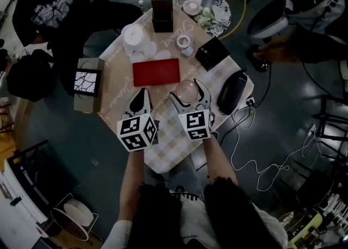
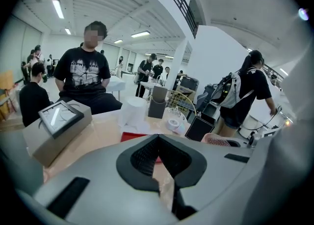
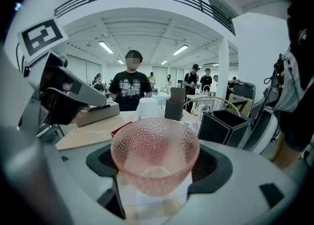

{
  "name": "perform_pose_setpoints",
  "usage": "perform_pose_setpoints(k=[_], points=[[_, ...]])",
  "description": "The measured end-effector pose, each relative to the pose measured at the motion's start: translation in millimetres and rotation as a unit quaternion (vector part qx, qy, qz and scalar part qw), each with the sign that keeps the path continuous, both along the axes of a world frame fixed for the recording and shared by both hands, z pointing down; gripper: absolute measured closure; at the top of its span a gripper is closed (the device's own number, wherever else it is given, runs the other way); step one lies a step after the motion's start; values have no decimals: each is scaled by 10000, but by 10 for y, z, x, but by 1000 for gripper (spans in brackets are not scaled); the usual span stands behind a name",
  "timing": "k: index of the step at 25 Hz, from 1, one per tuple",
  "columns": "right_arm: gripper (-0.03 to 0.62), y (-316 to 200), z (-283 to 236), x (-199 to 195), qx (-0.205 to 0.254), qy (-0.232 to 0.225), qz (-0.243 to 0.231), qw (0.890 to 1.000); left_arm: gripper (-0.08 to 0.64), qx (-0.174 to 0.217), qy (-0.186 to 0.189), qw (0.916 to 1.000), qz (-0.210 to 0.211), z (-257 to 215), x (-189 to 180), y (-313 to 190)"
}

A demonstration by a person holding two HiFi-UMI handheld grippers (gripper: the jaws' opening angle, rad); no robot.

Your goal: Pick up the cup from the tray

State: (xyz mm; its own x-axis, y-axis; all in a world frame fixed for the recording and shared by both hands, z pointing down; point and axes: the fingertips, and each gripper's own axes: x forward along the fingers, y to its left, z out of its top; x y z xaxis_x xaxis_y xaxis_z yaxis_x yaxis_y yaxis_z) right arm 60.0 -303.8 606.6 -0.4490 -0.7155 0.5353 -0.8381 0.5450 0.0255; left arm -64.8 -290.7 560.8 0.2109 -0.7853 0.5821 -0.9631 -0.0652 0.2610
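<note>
A pink dimpled glass cup sits between the fingers of my right gripper, which is shut on it. It is just off the near right corner of the red tray, over the checked cloth. The right gripper view shows the cup upright, filling the space between the black pads. To the left, my left gripper points at the tray's near edge, shut and holding nothing. Over its closed tips a strip of the tray shows.
On the small table stand a white roll, a black box, a tape roll, a black case and a black bag. A box with a screen sits at the left edge. A person sits beyond.
</note>
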Motion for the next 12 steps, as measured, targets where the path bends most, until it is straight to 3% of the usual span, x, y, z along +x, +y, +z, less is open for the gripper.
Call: perform_pose_setpoints(k=[12], points=[[193, 103, 245, 242, -71, 20, 181, 9998, 557, -70, -91, 9999, -41, 33, 57, 108]])
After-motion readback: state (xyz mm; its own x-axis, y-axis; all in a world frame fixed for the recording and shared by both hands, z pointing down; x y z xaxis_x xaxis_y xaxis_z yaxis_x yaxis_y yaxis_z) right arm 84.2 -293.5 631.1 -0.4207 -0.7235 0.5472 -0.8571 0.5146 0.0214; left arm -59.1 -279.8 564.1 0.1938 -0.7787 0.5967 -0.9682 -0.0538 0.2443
